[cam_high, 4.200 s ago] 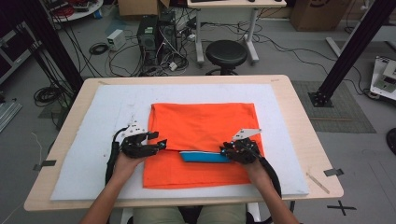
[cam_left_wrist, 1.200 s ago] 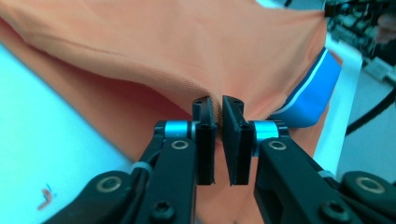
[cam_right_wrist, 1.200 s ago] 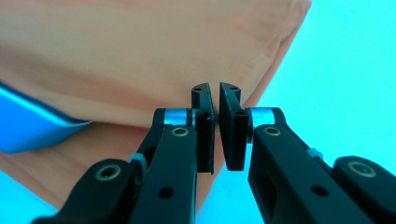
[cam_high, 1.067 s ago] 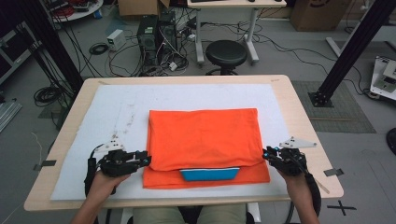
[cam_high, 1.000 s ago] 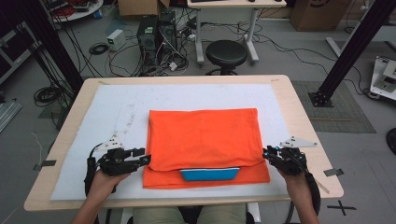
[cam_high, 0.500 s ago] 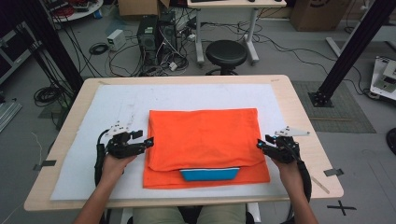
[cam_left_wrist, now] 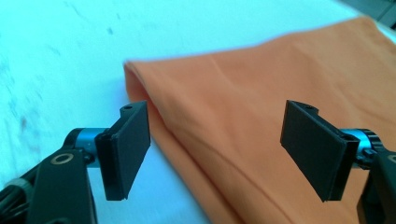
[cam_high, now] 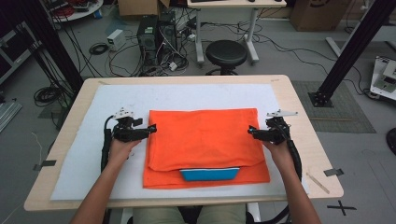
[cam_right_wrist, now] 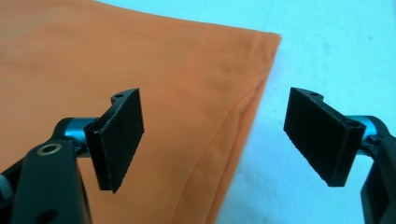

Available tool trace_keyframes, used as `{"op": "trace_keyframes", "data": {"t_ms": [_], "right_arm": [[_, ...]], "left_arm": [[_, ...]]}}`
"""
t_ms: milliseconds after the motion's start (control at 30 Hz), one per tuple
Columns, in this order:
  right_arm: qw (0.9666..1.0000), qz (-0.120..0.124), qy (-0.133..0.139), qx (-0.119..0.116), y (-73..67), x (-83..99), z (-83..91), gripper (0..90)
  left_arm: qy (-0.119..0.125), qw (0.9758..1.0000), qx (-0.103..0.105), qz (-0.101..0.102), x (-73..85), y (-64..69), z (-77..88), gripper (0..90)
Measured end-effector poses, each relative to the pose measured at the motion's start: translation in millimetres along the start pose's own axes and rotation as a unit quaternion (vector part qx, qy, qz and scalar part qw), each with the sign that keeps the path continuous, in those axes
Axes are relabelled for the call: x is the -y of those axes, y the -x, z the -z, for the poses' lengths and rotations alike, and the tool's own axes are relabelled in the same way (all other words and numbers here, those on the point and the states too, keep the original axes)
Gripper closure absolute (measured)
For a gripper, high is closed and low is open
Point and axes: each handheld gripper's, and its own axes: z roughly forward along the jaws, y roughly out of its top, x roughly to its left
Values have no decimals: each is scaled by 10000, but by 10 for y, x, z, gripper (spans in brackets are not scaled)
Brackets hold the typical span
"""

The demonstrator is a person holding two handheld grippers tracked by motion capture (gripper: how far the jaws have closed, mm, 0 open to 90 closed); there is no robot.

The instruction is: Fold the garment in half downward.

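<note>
A folded orange cloth [cam_high: 205, 140] lies flat on the white mat, with a blue strip [cam_high: 209, 174] showing from under its near fold. My left gripper [cam_high: 152, 129] sits at the cloth's left edge, its jaws wide apart after just opening, the folded edge [cam_left_wrist: 187, 135] lying between them untouched. At the cloth's right edge my right gripper [cam_high: 251, 132] has likewise just been opening. Its jaws straddle the cloth's right edge [cam_right_wrist: 233, 135] without pressing on it. Both grippers [cam_left_wrist: 217, 149] [cam_right_wrist: 212, 140] point inward toward each other.
The white mat [cam_high: 93, 154] covers most of the wooden table [cam_high: 308, 126]. A thin stick [cam_high: 317, 183] lies near the table's right front corner. Beyond the far edge stand a black stool [cam_high: 226, 53], computer cases and loose cables.
Both hands moved away from the near edge along the cloth's sides, toward its far corners. Both pairs of jaws opened wider.
</note>
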Motion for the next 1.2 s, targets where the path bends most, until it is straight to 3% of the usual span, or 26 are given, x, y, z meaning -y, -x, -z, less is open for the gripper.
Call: {"op": "trace_keyframes", "data": {"t_ms": [100,167,467,633,733,800,833,867,900,933,1067,1200], "right_arm": [[9999,-50,-132,-41,33,-76,-77,203],[9998,-104,-124,-134,62,-104,-117,212],[9986,-356,-367,93,183,-172,-330,372],[9960,-556,-684,144,227,-127,-513,446],[9960,-536,-686,185,237,-120,-516,509],[9960,-486,-718,208,249,-119,-496,600],[9960,-522,-722,67,259,-119,-487,703],[9956,-570,-739,-80,256,-118,-483,732],[9957,-540,-754,-66,234,-117,-480,804],[9958,-488,-752,-183,221,-115,-477,821],[9961,-364,-786,-136,203,-127,-456,850],[9978,-176,-632,94,189,-153,-431,855]], "left_arm": [[-118,9999,-68,4,-61,-33,-82,243],[-53,9999,-86,4,-60,-54,-136,243],[-460,9983,-336,157,21,-141,-343,270],[-713,9951,-679,39,6,-112,-389,483],[-720,9942,-795,77,6,-110,-381,589],[-699,9947,-733,188,13,-117,-369,673],[-685,9949,-714,203,21,-111,-368,696],[-677,9950,-710,168,26,-103,-366,715],[-659,9955,-660,185,28,-95,-365,744],[-644,9956,-660,187,30,-88,-364,775],[-577,9962,-616,203,25,-87,-351,832],[-409,9971,-612,176,-19,-75,-349,837]]}}
